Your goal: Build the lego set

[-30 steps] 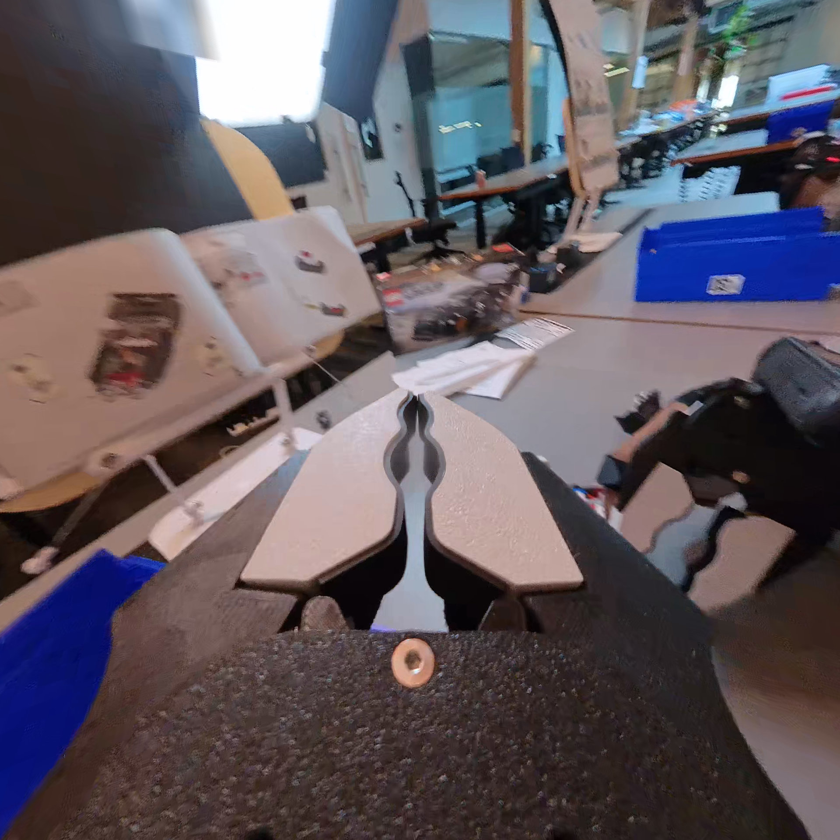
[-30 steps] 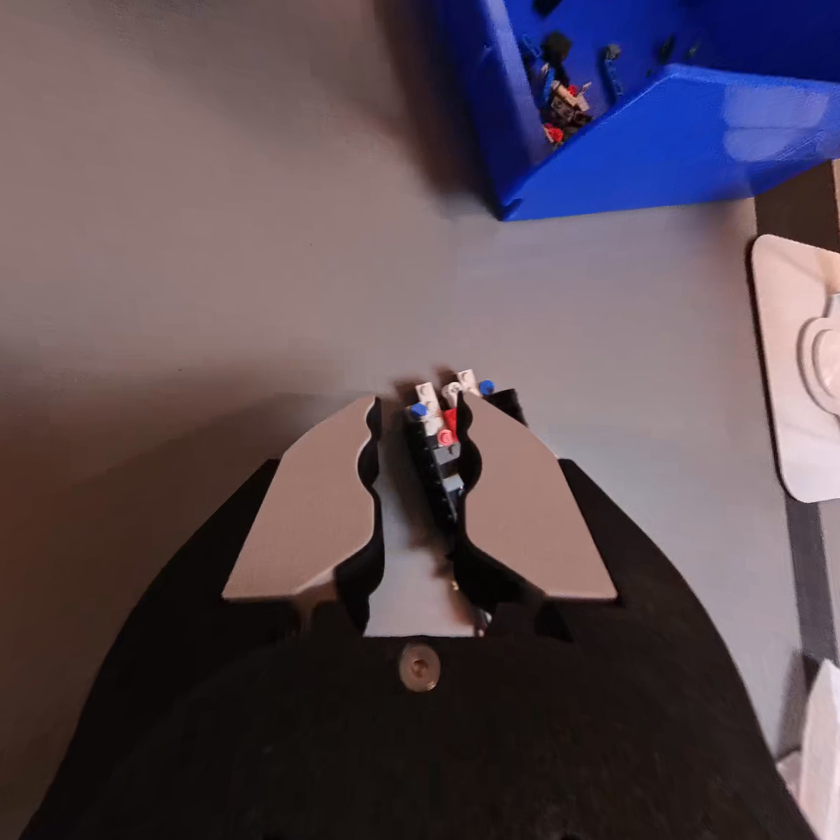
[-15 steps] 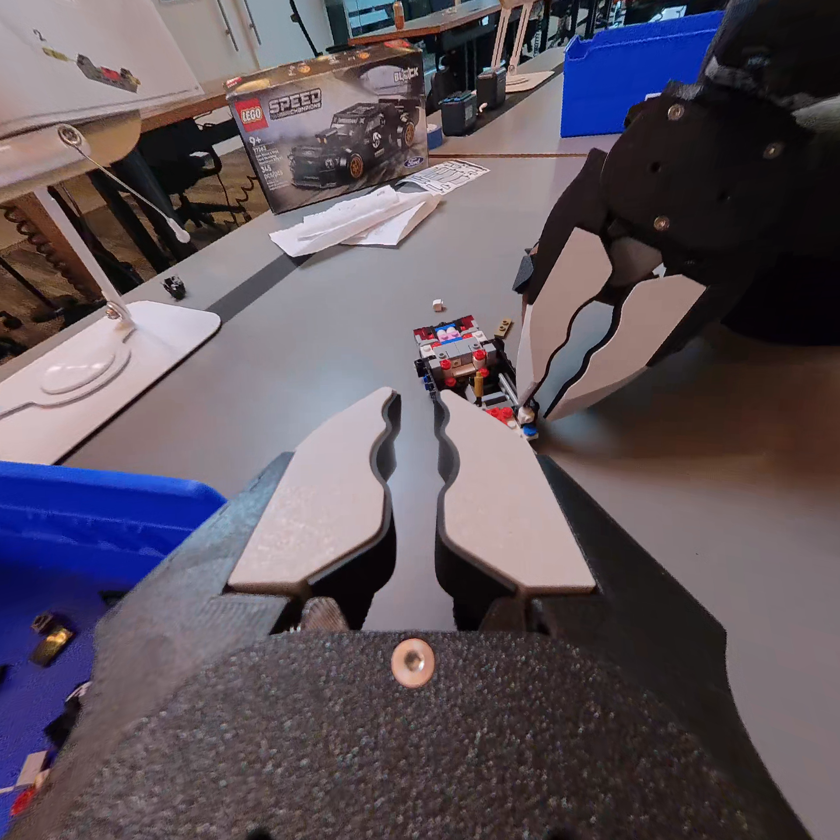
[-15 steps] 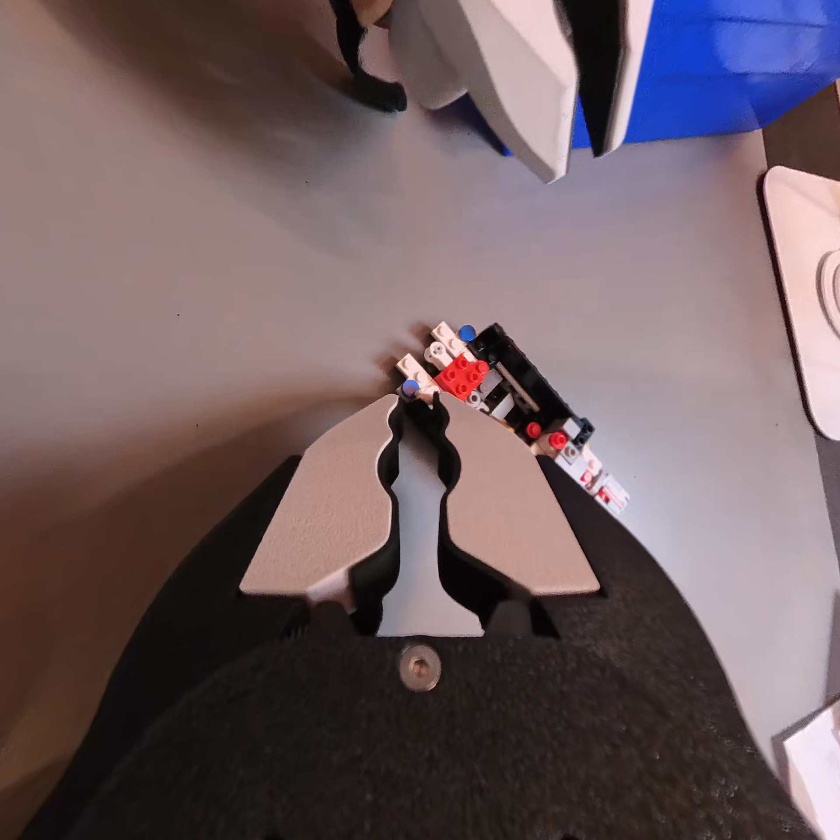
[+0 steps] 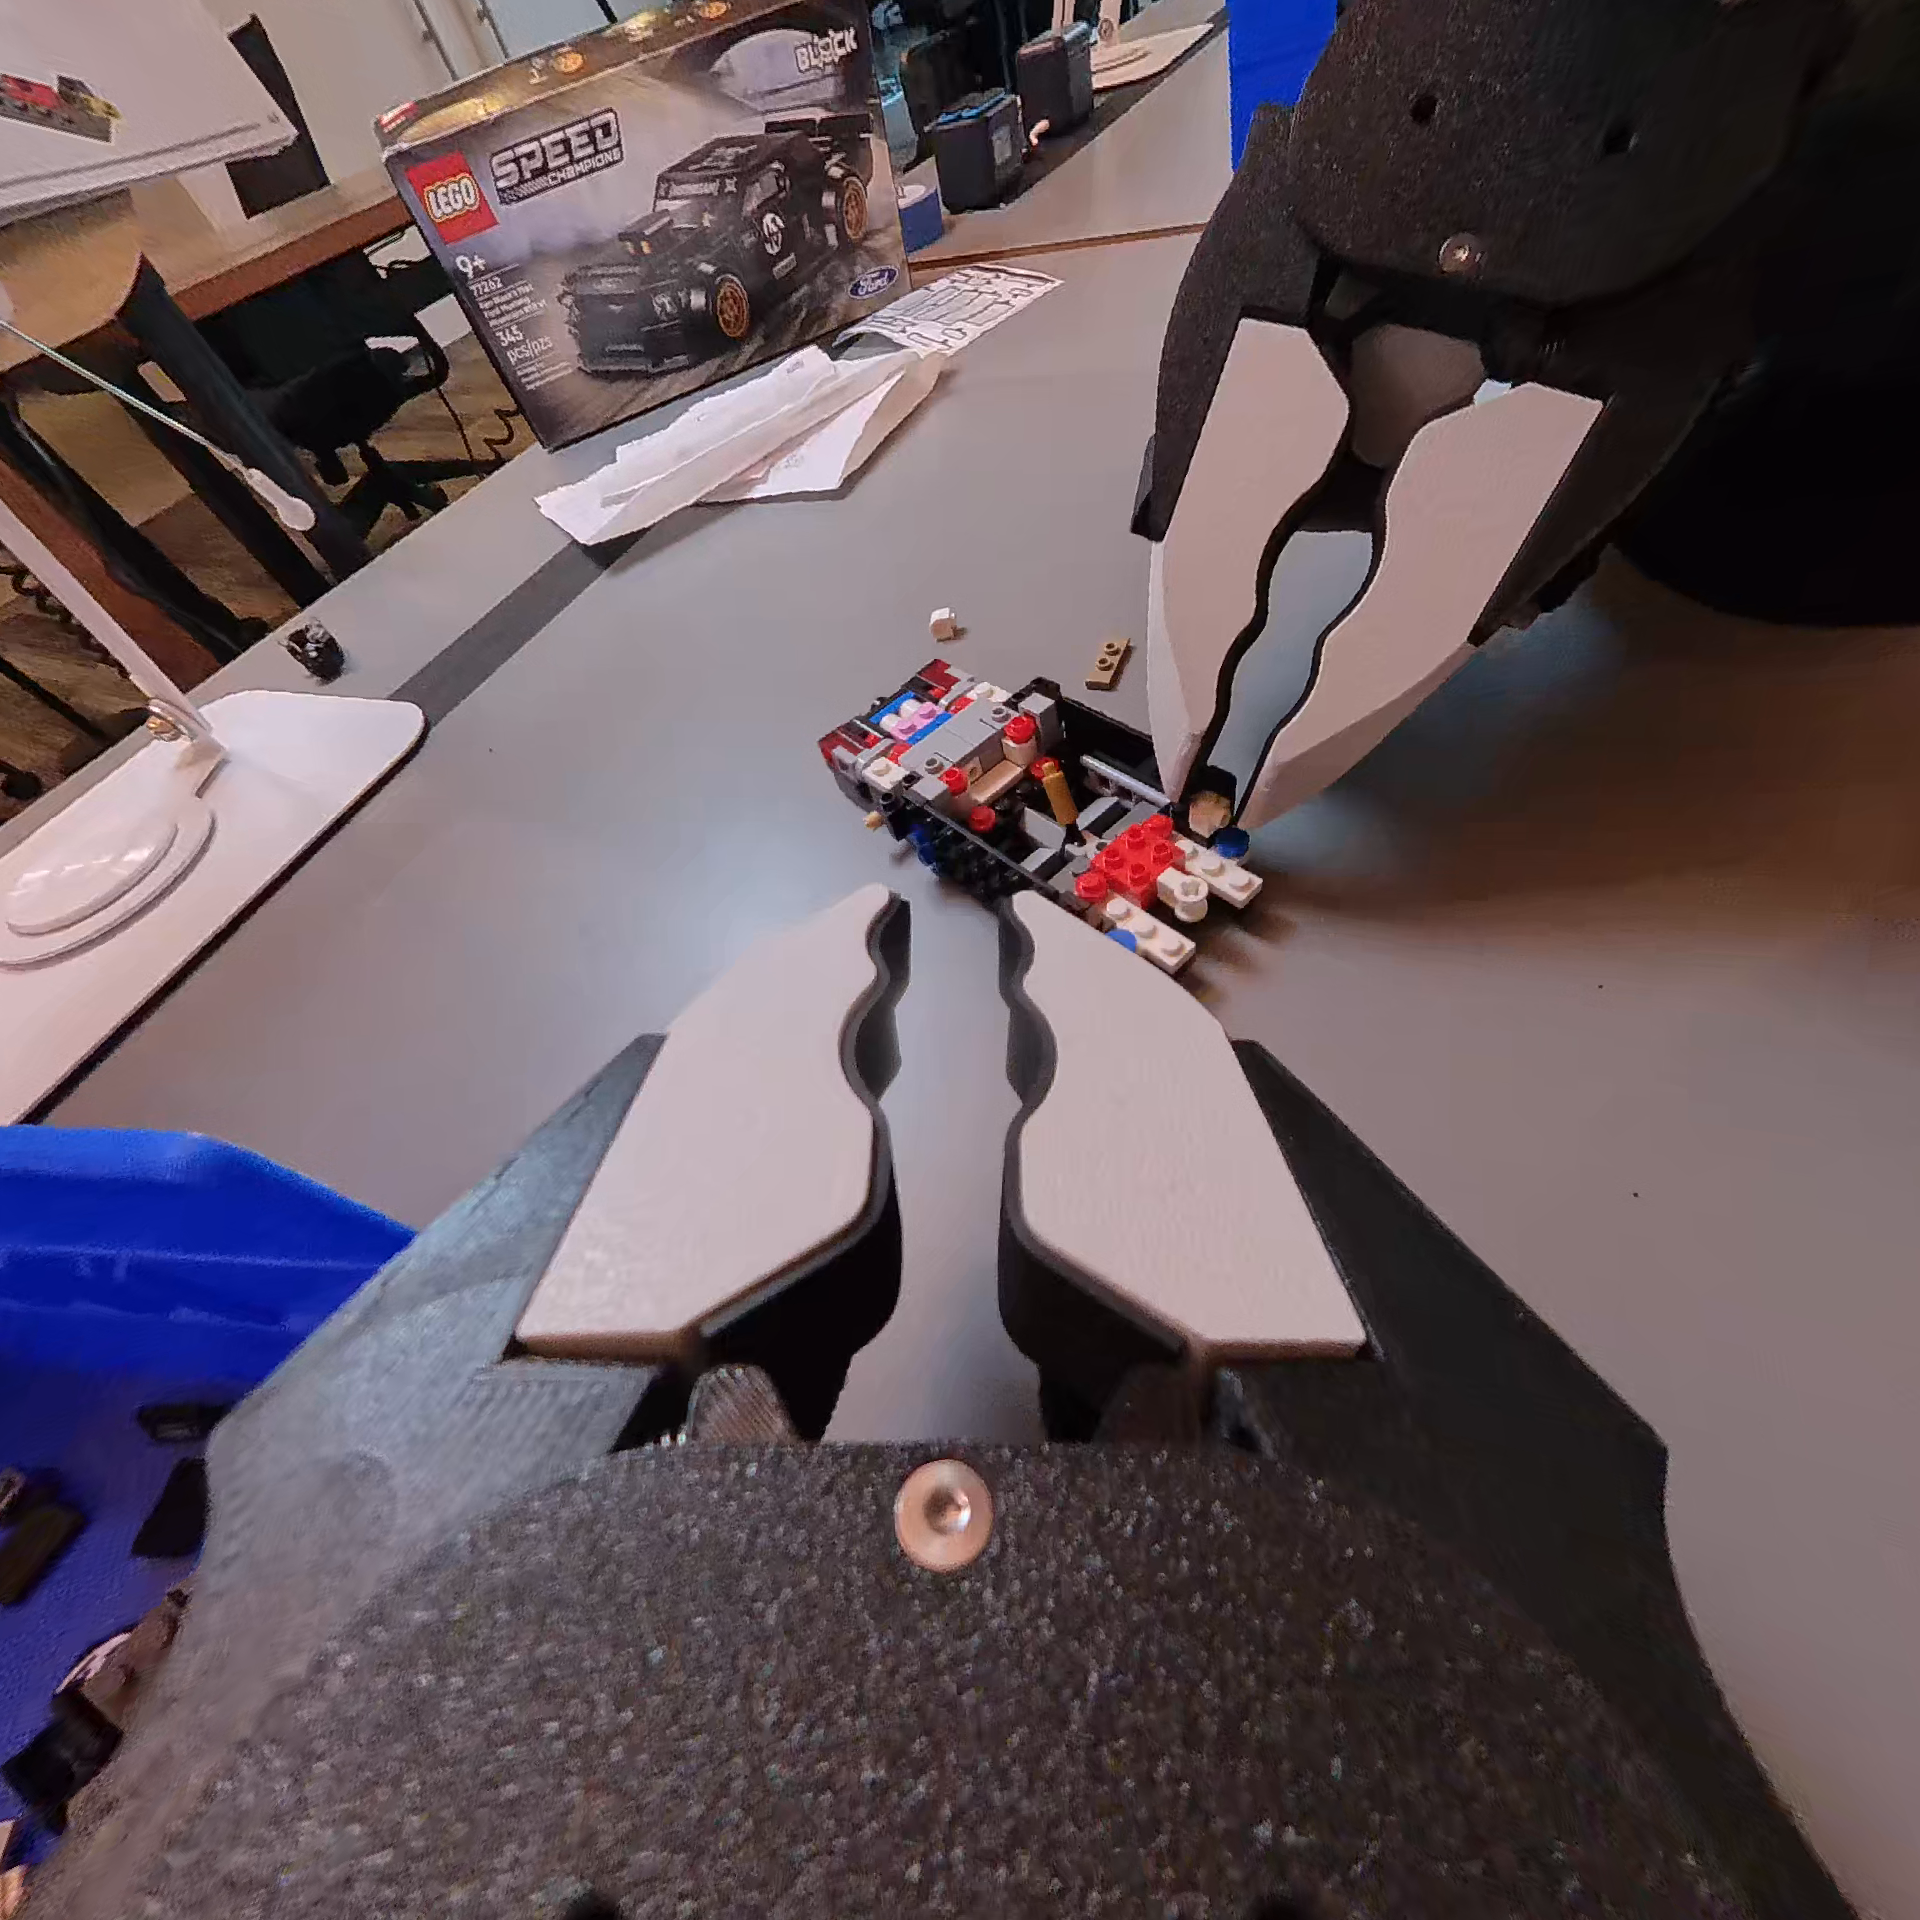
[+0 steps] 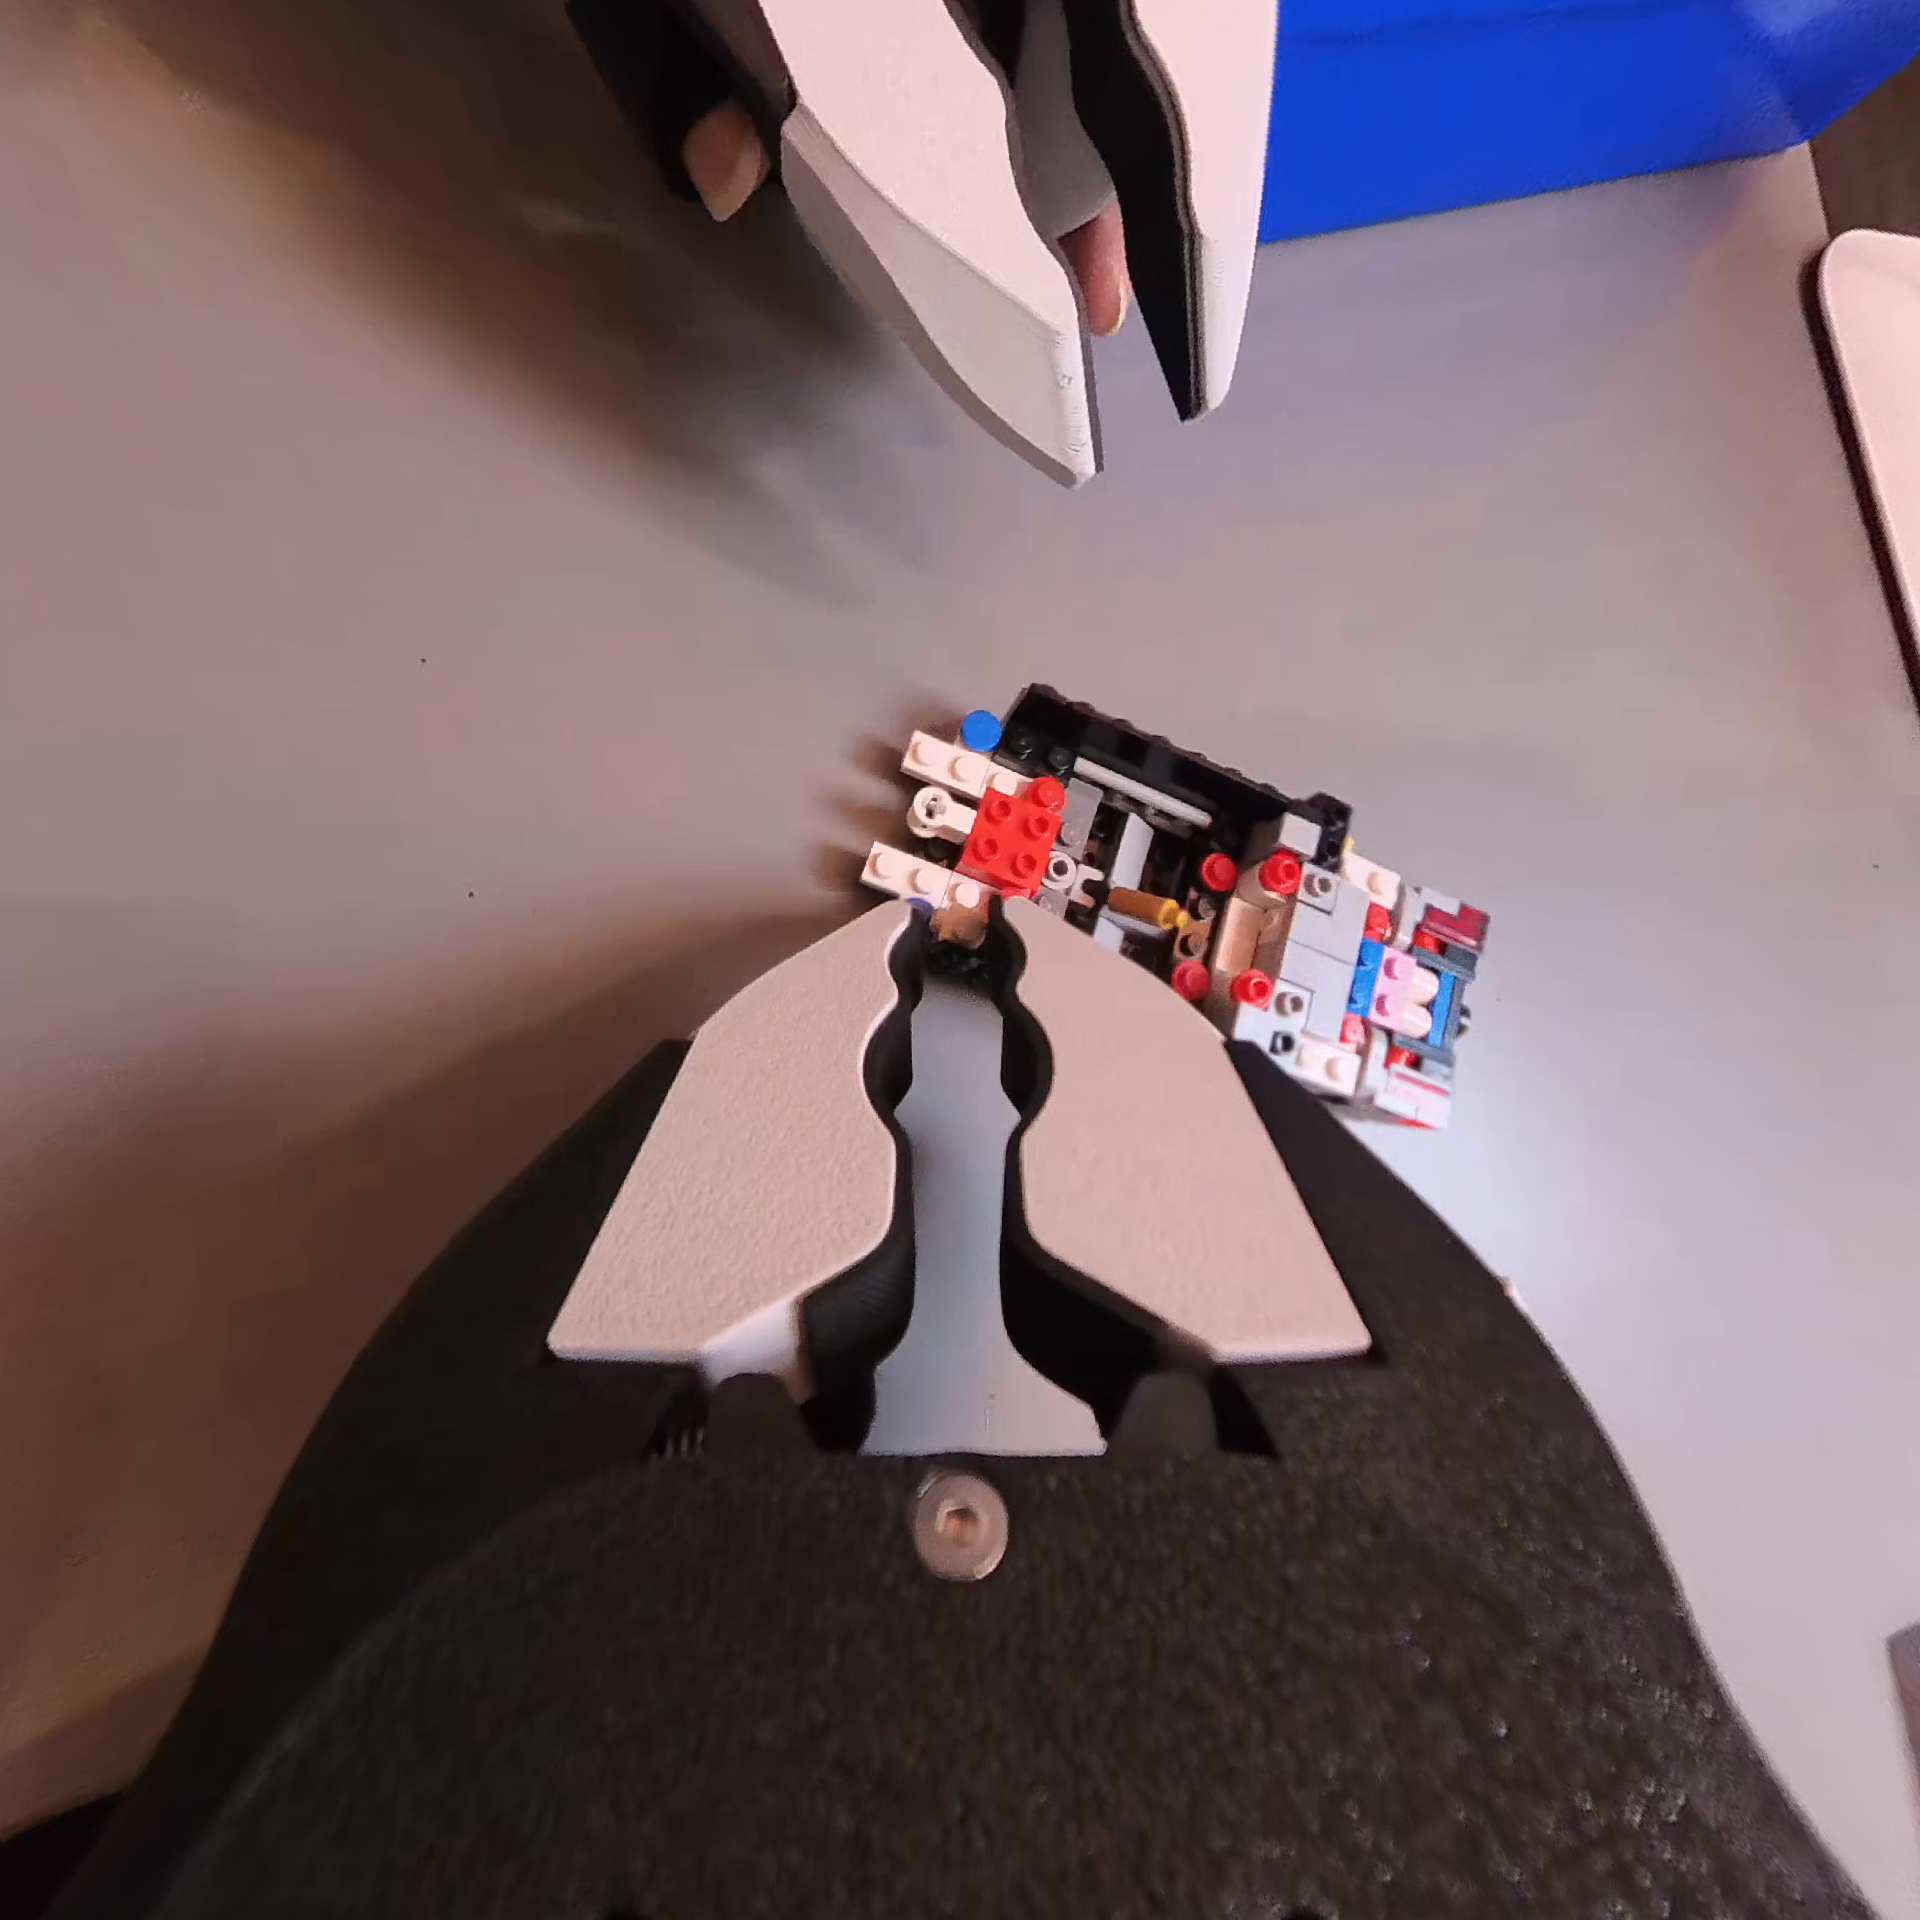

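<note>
The partly built lego car [image 5: 997,790], black-framed with red, grey and white bricks, lies on the grey table [image 5: 623,831]. My right gripper [image 6: 956,920] is shut on a small tan piece [image 6: 958,923] at the car's end, beside the red brick [image 6: 1013,836] and the white plates. The left wrist view shows it too, its tips [image 5: 1210,810] down on that corner. My left gripper [image 5: 954,914] is slightly open and empty, its tips just short of the car's near side. It shows at the top of the right wrist view [image 6: 1138,436], above the table.
The lego box [image 5: 665,229], folded papers [image 5: 748,436] and a sticker sheet [image 5: 956,301] lie at the far side. A blue bin [image 5: 156,1299] of loose pieces is near left. A white stand base [image 5: 156,810] is at left. A tan plate [image 5: 1110,657] and a white bit [image 5: 943,621] lie behind the car. Some 8 cm of space lies between my two pairs of fingers.
My left gripper swung down from facing the room to the table, opened a little and closed in on the car. My right gripper shifted its tips to the car's corner.
</note>
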Demonstrator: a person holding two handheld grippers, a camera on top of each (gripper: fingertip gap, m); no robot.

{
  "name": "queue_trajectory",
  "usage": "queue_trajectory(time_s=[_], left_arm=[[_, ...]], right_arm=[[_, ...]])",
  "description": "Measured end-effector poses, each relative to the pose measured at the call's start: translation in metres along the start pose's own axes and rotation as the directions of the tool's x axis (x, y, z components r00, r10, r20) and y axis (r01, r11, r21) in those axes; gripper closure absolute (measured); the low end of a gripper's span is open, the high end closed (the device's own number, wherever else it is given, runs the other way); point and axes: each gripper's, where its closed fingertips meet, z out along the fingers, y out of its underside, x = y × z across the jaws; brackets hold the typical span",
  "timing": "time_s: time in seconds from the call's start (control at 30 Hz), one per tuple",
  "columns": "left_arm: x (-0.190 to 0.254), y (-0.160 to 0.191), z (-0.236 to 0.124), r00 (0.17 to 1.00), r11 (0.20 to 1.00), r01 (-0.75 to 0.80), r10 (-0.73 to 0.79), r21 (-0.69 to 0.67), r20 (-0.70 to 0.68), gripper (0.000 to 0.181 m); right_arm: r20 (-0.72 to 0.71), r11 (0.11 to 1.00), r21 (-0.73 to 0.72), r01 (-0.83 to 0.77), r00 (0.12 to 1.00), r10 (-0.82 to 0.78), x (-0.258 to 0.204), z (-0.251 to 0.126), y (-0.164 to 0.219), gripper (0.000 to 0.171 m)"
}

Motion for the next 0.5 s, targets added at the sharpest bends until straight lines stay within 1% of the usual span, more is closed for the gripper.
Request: queue_trajectory(time_s=[0.27,0.37,0.5], left_arm=[[0.004,-0.001,0.001,0.999,0.999,-0.04,0.04,0.003,-0.012,0.165],[0.007,0.0,0.001,0.998,0.998,-0.067,0.067,-0.001,-0.015,0.164],[0.012,-0.001,0.003,0.994,0.995,-0.104,0.104,-0.002,-0.024,0.156]], right_arm=[[0.001,0.999,0.011,-0.033,0.999,0.033,-0.001,-0.002,0.001,0.159],[-0.001,0.998,0.046,-0.042,0.999,0.042,0.0,-0.005,-0.004,0.159],[-0.029,0.995,0.078,-0.055,0.998,0.058,0.005,-0.007,-0.008,0.151]])
